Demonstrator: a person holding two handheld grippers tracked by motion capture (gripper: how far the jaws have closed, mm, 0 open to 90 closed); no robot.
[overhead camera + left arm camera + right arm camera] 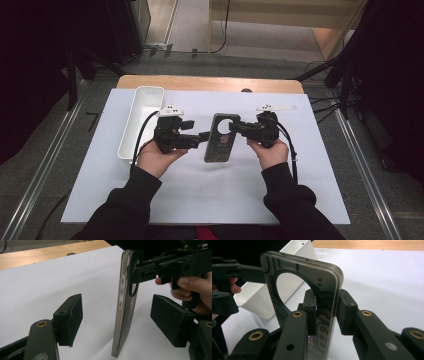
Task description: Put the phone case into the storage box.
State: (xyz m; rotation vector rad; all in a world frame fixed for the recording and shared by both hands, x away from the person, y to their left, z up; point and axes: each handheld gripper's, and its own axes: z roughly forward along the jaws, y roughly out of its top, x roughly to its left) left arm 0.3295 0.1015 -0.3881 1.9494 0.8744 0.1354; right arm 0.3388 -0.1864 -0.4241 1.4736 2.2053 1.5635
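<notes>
Two grippers meet at a phone case in the middle of the white sheet that covers the table. The right gripper is clamped on the case's upper end, one pad inside the big round camera opening and the other on the outer face, as the right gripper view shows plainly. That grip holds the case up on its long edge, its lower corner down near or on the sheet. The left gripper stands wide, its two black pads well apart on either side of the case and touching neither face. A white bin sits to the left, just beyond the left hand. This looks like a handover or a two-handed grasp in progress: one side secured, the other lined up. Next, the left gripper probably needs to close squarely on the lower half, pads flat against both faces, before the right one lets go; a skewed squeeze could twist the thin case out.
</notes>
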